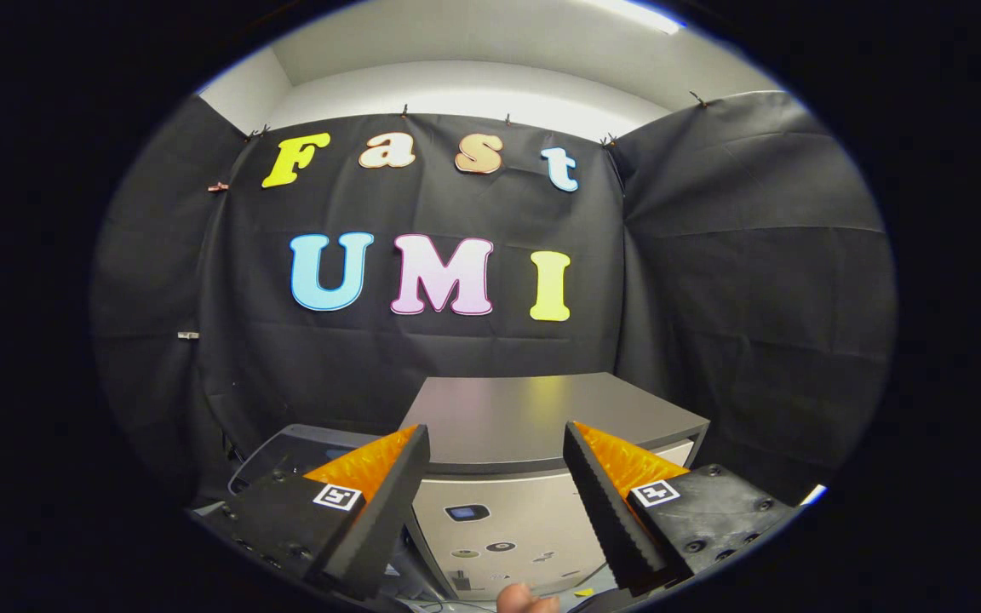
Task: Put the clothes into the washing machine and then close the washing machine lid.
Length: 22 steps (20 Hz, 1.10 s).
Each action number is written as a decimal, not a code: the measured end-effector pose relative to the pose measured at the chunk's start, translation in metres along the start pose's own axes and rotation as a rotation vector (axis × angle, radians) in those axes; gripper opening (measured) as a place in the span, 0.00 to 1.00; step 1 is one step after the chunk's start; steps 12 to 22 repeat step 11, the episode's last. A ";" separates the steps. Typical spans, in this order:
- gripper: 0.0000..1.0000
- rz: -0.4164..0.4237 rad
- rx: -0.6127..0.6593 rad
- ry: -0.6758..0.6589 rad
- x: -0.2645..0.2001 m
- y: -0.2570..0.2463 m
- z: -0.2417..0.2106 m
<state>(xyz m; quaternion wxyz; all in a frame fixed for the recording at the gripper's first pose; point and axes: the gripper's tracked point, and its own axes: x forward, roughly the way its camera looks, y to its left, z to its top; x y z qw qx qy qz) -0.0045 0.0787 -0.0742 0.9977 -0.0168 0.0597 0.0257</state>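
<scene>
A small washing machine [499, 528] stands against the black cloth wall, just beyond my fingers. Its pale front panel carries a small display and several round marks. Its dark grey lid [533, 400] lies flat on top. My gripper [495, 428] is open, its two fingers spread wide apart with nothing between them. The fingers frame the machine's front top edge, and their tips stand at about the height of the lid.
A dark grey rounded object [299, 447] sits to the left of the machine, partly hidden behind my left finger. A person's fingertip [524, 600] pokes up below the machine's front, between the finger bases. Black cloth walls close in at the back and on both sides.
</scene>
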 end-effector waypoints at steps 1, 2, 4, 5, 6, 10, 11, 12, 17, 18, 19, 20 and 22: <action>0.99 0.000 -0.001 0.003 0.001 0.000 -0.001; 0.99 0.000 0.000 0.006 0.002 0.000 -0.002; 0.99 -0.001 0.001 0.012 0.002 0.001 -0.004; 0.99 0.000 0.001 0.012 0.001 0.002 -0.004; 0.99 0.002 0.000 0.010 0.001 0.002 -0.004; 0.99 0.001 -0.005 0.001 0.000 0.002 0.000; 0.99 0.000 -0.004 0.000 0.000 0.002 0.000; 0.99 0.000 -0.004 0.000 0.000 0.002 0.000; 0.99 0.000 -0.004 0.000 0.000 0.002 0.000; 0.99 0.000 -0.004 0.000 0.000 0.002 0.000; 0.99 0.000 -0.004 0.000 0.000 0.002 0.000; 0.99 0.000 -0.004 0.000 0.000 0.002 0.000; 0.99 0.000 -0.004 0.000 0.000 0.002 0.000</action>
